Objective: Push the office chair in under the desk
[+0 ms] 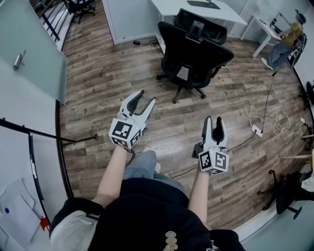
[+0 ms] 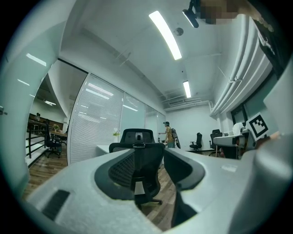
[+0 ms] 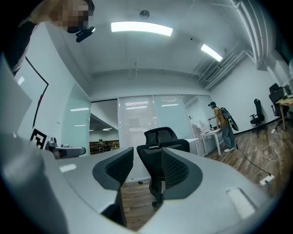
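On the wooden floor [image 1: 113,68] ahead, black office chair [image 1: 194,56] standing by the white tabletop [image 1: 196,11], back turned to the person, well apart from it, left hand-held gripper [image 1: 147,96] and right hand-held gripper [image 1: 213,119] side by side, jaws spread, nothing between them.

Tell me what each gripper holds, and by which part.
Nothing. The left gripper and the right gripper are both open and empty; the office chair sits apart, farther across the floor.

The desk [image 1: 171,7] is cut off by the head view's top edge. In both gripper views the office chair [image 3: 153,160] is partly hidden behind the jaws.
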Action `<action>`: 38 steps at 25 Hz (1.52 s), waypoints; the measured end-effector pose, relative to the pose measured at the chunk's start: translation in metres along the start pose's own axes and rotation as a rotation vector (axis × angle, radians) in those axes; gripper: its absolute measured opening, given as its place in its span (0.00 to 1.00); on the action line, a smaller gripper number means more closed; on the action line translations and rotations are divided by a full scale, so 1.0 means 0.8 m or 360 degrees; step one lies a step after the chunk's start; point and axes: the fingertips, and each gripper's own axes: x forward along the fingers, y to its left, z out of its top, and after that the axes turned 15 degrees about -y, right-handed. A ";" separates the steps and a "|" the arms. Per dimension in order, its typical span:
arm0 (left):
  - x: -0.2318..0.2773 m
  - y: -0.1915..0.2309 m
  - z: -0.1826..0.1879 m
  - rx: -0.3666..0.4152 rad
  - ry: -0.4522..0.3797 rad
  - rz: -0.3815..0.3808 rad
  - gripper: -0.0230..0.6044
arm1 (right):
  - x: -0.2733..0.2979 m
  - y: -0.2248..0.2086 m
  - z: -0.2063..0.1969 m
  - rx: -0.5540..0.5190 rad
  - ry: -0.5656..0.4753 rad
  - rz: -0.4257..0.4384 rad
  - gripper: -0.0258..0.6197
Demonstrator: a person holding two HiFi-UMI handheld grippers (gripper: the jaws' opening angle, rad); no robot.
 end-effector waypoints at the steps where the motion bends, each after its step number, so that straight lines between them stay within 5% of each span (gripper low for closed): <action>1: -0.001 0.002 -0.001 -0.0006 0.0000 0.0012 0.33 | 0.002 0.000 -0.002 0.0001 0.0005 0.0005 0.32; 21: 0.113 0.061 -0.049 -0.0027 -0.0035 -0.0030 0.33 | 0.113 -0.043 -0.037 -0.0064 -0.0025 -0.0009 0.33; 38: 0.336 0.179 -0.104 -0.0058 0.0036 -0.0171 0.33 | 0.330 -0.098 -0.100 -0.0060 0.0010 -0.0120 0.33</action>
